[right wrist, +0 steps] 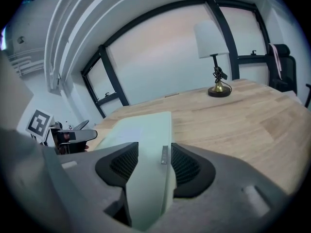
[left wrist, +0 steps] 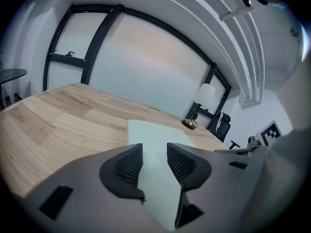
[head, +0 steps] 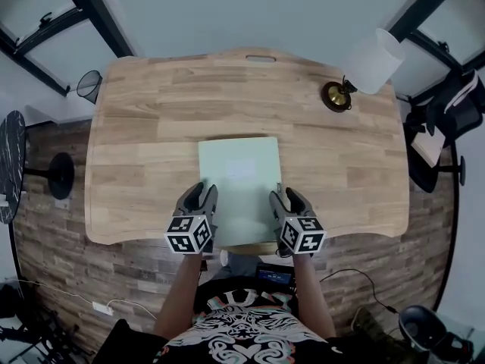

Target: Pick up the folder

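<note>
Wooden desk (head: 151, 105) on plank floor (head: 53, 233) carries green folder (head: 241, 173) and lamp (head: 373, 61).

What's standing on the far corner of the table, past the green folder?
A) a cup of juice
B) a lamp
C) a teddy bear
B: a lamp with a white shade and a brass foot stands near the far right corner of the wooden table, beyond the folder.
</note>
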